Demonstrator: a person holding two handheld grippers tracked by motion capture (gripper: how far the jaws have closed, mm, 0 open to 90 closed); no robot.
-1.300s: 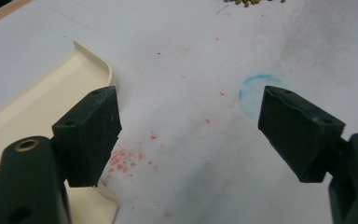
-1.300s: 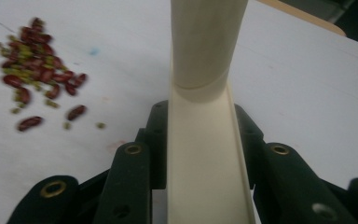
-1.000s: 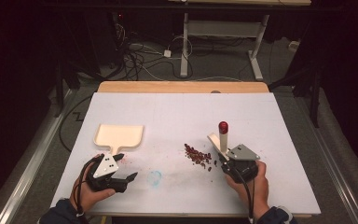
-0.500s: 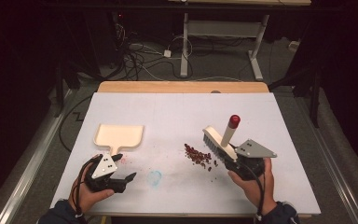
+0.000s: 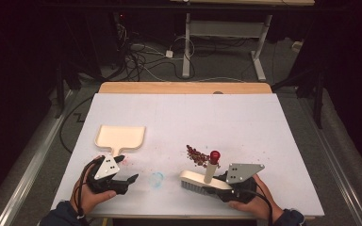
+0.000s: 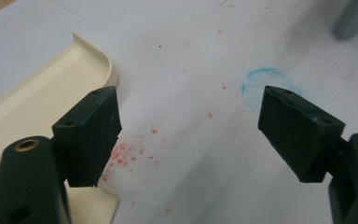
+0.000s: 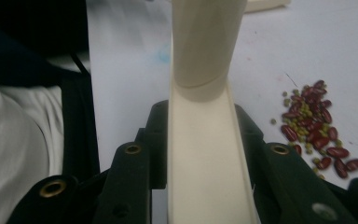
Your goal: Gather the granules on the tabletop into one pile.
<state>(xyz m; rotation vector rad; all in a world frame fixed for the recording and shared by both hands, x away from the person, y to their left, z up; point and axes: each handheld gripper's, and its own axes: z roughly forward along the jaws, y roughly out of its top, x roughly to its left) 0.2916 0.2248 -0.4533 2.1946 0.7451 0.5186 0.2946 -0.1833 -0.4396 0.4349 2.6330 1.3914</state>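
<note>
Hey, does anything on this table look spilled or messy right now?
Yes. A small pile of beans lies loose on the white table, beside the brush held by the right gripper. Faint red specks and a blue ring mark stain the sheet near the dustpan.

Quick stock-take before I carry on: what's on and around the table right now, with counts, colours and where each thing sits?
Dustpan: one, cream, left half of the table, handle towards the person.
Brush: one, cream with a red-tipped handle, near edge right of centre, clamped in the right gripper.
Beans: one small pile, dark red mixed with smaller green ones, just beyond the brush.
Blue ring mark: one, pale blue, between the two grippers.
Red specks: a scatter, on the table beside the dustpan.
Table: one, white top with a wooden far edge.
Cables: several, on the floor beyond the table.
Left gripper: black, jaws wide apart, holding nothing, near the dustpan handle.
Right gripper: black, shut on the brush.
</note>
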